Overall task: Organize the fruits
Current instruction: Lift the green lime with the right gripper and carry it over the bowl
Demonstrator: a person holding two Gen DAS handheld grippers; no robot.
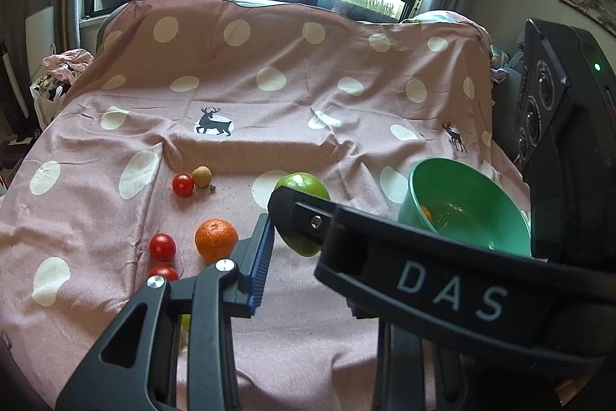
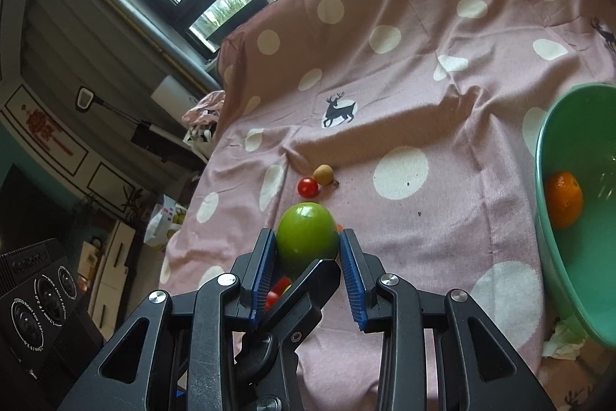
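Note:
A green apple (image 2: 306,234) hangs above the pink dotted cloth (image 2: 423,83), and my right gripper (image 2: 307,237) is shut on it, blue pads on both sides. The left wrist view shows that apple (image 1: 308,185) partly behind the right gripper's black finger (image 1: 385,257). My left gripper (image 1: 292,237) sits just under it; one blue pad shows, the other finger is hidden. A green bowl (image 1: 481,218) (image 2: 577,276) at the right holds an orange (image 2: 564,205). On the cloth lie another orange (image 1: 215,237), three tomatoes (image 1: 183,185) (image 1: 162,246) (image 1: 163,272) and a small tan fruit (image 1: 202,176).
A black speaker-like box (image 1: 558,103) stands at the table's right side, close to the bowl. Crumpled tissue (image 2: 562,338) lies beside the bowl near the front edge. Pink clothes (image 1: 69,62) are piled off the far left corner. Windows run behind the table.

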